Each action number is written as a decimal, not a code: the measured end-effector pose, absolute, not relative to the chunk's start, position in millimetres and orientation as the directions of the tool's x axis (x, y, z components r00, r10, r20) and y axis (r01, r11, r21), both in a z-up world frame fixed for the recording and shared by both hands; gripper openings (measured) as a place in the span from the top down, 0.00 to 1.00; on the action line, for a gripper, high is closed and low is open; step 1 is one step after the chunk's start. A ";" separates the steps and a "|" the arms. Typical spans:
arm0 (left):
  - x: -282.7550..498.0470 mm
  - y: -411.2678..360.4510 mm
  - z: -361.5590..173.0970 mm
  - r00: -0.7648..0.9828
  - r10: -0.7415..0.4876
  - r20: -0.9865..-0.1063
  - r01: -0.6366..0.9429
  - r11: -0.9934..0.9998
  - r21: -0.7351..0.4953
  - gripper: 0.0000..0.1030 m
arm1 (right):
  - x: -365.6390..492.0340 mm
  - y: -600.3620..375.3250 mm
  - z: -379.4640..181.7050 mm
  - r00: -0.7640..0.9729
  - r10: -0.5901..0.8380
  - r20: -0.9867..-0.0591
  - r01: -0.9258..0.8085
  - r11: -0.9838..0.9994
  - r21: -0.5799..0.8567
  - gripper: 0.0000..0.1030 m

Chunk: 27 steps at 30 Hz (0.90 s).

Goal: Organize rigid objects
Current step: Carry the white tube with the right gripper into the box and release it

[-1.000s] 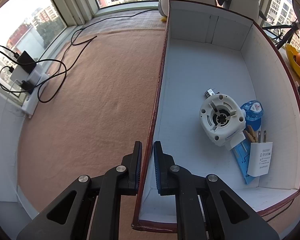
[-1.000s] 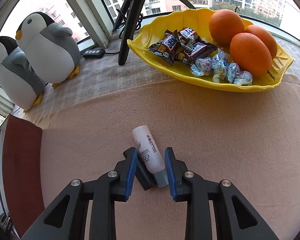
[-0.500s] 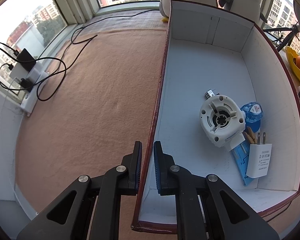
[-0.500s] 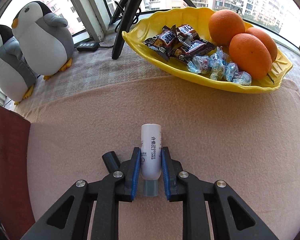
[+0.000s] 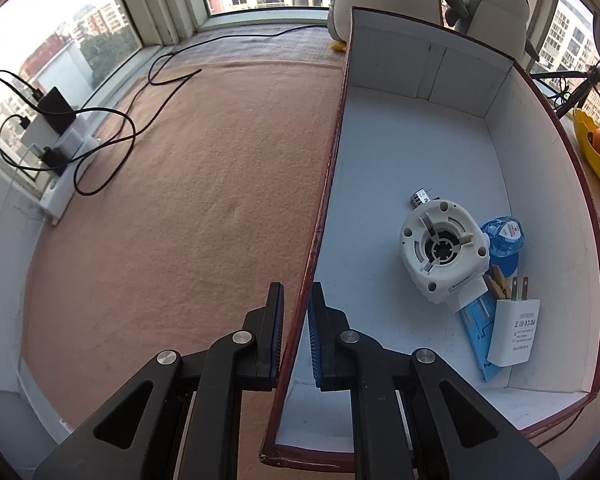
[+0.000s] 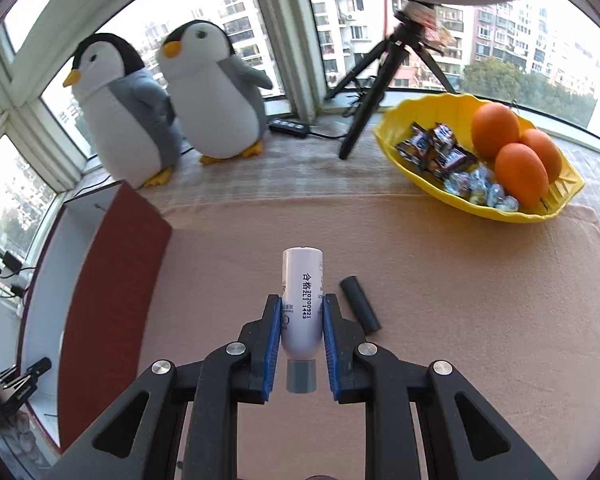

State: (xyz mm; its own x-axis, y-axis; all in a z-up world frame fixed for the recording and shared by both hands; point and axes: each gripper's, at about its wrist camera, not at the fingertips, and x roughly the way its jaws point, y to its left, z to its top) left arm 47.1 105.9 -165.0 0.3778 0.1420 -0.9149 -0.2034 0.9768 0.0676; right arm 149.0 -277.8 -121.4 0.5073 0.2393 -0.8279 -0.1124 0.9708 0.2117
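My right gripper [image 6: 301, 308] is shut on a small white tube [image 6: 302, 304] with a grey cap, held above the tan cloth. A black cylinder [image 6: 360, 309] lies on the cloth just right of it. My left gripper [image 5: 296, 300] is shut on the left wall of the red box [image 5: 324, 208], whose inside is white. In the box lie a white round part [image 5: 444, 250], a blue bottle [image 5: 502, 240], a white plug adapter [image 5: 514, 330], a wooden clothespin [image 5: 499, 285] and a small metal piece [image 5: 419, 197]. The same red box [image 6: 112, 292] stands at the left of the right wrist view.
Two plush penguins [image 6: 172, 104] stand behind the box by the window. A yellow dish [image 6: 480, 160] with oranges and sweets sits at the right, a black tripod [image 6: 384, 76] behind it. A power strip with cables [image 5: 60, 144] lies left of the box.
My right gripper closed on the white tube, lifted it off the cloth and swung toward the box; the black cylinder stayed on the cloth. The left gripper kept its hold on the box wall.
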 end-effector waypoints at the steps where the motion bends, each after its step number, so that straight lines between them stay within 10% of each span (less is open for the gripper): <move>1: 47.0 106.0 -164.8 0.380 0.142 -0.914 -0.207 0.976 0.066 0.90 | 145.5 -265.9 -117.2 0.511 0.254 -0.821 -0.140 0.967 0.212 0.82; 27: 42.7 110.9 -165.5 0.412 0.118 -0.904 -0.263 0.965 0.006 0.90 | 60.3 -67.8 -83.4 0.402 0.448 -0.799 -0.614 0.779 0.128 0.82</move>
